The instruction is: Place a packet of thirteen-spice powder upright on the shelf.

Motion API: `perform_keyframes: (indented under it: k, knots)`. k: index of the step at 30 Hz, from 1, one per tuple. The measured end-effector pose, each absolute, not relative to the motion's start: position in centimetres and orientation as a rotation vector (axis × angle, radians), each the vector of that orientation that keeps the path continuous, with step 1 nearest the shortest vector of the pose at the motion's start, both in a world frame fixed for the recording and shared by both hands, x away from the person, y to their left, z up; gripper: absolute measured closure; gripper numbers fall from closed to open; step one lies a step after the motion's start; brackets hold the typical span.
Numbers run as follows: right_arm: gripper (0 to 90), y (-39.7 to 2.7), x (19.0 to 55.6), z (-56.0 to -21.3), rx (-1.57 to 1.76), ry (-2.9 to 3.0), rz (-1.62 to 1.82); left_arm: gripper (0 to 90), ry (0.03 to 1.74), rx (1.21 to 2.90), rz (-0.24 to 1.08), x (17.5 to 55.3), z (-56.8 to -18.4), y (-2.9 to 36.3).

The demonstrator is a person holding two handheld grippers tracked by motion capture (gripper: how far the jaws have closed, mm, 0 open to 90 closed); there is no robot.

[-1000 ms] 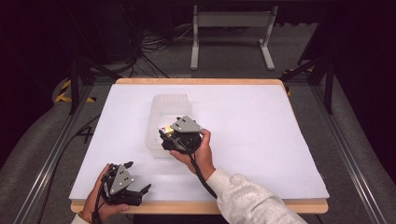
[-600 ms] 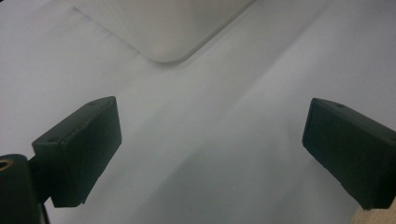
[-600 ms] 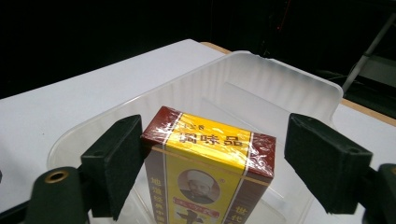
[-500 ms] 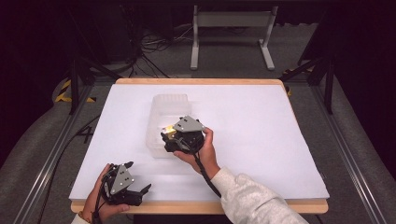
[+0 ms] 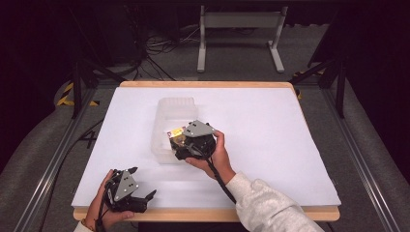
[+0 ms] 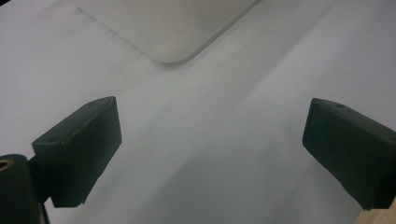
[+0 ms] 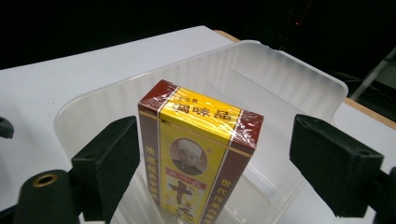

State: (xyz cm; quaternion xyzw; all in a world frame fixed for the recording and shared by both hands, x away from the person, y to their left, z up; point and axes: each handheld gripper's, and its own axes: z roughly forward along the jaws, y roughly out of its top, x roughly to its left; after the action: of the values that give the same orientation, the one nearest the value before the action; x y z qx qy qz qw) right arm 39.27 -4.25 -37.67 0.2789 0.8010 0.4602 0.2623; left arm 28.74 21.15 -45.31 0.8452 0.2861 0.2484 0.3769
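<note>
Little has moved since the earlier high views: the right gripper (image 5: 181, 145) has crept only slightly at the near end of the bin, and the left gripper (image 5: 140, 186) has stayed parked by the table's near-left corner. Nearest the person, that left gripper rests low over the white table (image 5: 290, 145), held in the left hand (image 5: 104, 208); its own view shows both black jaws spread wide with nothing but bare tabletop between them, and a corner of the translucent bin (image 6: 173, 28) farther ahead. It plays no part in the work for now. Farther in, the right hand (image 5: 217, 154) tilts the right gripper over the clear plastic bin (image 5: 167, 121), which sits near the middle of the table. In the right gripper view a yellow and maroon box (image 7: 198, 149), wrapped in shiny film and printed with characters and a small portrait, stands upright inside the bin (image 7: 299, 70), its lower end down near the bin floor. The jaws stand apart on either side of the box, with a visible gap on the right and the left pad close beside it but, as far as can be told, not pressing it; the grip looks released. Judged from this, the box is already in the bin and let go, or else is about to be gripped; the pictures do not settle which. What seems left is to lift the gripper clear, or to close and raise it.
</note>
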Motion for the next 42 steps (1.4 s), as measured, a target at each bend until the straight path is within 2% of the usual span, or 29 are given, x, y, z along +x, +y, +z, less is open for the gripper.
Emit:
perform_keyframes:
  k: [23,42]
  knots:
    - [14.7,-8.5,39.8,-35.7,0.694,2.212,1.238,5.1,0.746,2.152,0.644,28.8,-45.2,21.3]
    - [14.0,-14.2,40.9,-35.7,0.755,2.162,1.14,5.1,0.749,2.162,0.644,28.9,-45.3,21.3]
